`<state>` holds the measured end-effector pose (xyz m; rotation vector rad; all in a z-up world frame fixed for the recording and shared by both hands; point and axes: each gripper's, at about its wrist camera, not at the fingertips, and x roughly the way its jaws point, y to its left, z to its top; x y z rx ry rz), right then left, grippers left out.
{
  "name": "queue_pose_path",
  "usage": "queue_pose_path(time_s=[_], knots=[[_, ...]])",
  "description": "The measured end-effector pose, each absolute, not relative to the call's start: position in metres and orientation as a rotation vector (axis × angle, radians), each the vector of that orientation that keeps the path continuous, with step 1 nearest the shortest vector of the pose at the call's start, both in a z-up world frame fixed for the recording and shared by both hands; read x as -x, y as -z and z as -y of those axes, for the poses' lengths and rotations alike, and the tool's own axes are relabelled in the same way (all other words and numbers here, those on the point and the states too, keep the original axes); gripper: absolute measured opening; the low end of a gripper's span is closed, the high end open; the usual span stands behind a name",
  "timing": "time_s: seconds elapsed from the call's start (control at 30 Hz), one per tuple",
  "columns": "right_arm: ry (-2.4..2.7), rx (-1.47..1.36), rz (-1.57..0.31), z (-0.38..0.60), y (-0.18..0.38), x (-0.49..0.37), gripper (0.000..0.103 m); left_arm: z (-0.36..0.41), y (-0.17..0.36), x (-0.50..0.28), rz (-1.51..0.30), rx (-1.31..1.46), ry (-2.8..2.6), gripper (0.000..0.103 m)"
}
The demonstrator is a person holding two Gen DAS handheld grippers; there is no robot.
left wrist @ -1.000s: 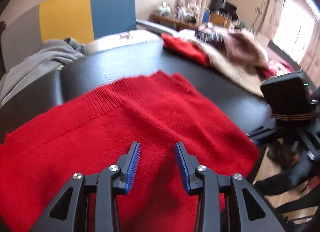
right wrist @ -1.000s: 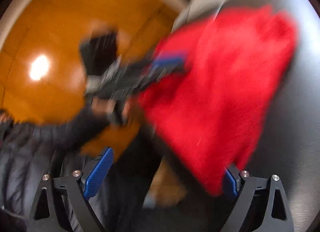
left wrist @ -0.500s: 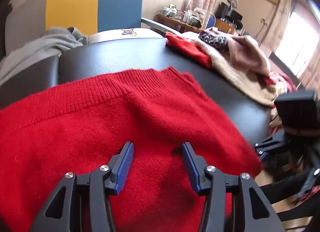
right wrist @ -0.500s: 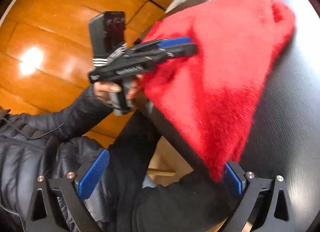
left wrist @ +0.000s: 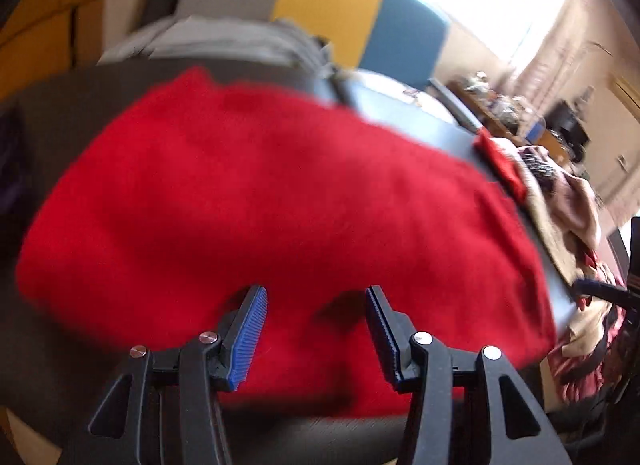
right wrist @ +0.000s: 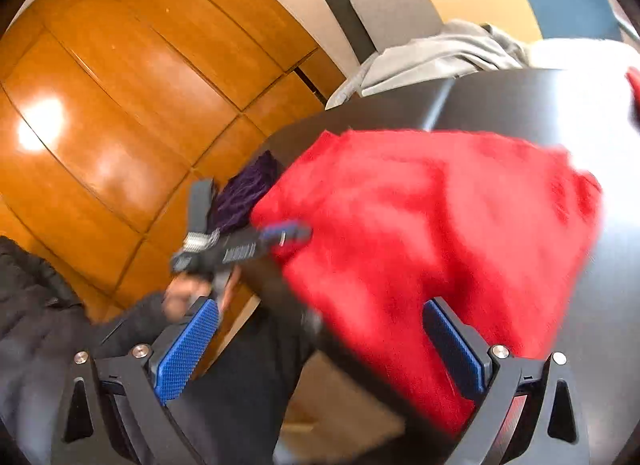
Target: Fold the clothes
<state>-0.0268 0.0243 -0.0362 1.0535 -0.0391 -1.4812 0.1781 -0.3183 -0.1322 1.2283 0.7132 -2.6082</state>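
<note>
Since the earlier frame both cameras have swung left; red sweater now lies bunched across the dark desk, near edge overhanging. Left hand-held gripper has its fingers apart over the knit, nothing gripped. Right hand-held gripper spread wide at the overhanging hem. Step, judged: regrasping for a fold. Next: pinch the near edge, both sides.

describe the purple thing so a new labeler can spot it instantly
Start at the black table in the right wrist view and follow the red sweater to its left edge. There, at the table's rim, just above the left gripper, lies a dark purple knit garment. It is the only purple item: the sweater beside it is bright red, the grey garment behind is pale.
</note>
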Motion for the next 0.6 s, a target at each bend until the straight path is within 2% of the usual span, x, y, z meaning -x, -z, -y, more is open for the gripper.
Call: queue_pose_path(time_s=[0.23, 0.4, 0.53, 0.6], knots=[[1.82, -1.078, -0.27, 0.066, 0.086, 0.043, 0.103, 0.294, 0.136, -0.185, -0.708, -1.192, 2.672, 0.054], [1.938, -0.805, -0.45, 0.052, 0.103, 0.025, 0.103, 0.298, 0.131, -0.204, -0.776, -1.174, 2.731, 0.054], [1.897, -0.847, -0.366, 0.043, 0.102, 0.039, 0.103, 0.343, 0.116, -0.244, -0.828, -1.027, 2.639, 0.055], [1.876, -0.847, -0.302, 0.036, 0.101, 0.047, 0.103, 0.37, 0.111, -0.265, -0.799, -0.978, 2.588, 0.055]])
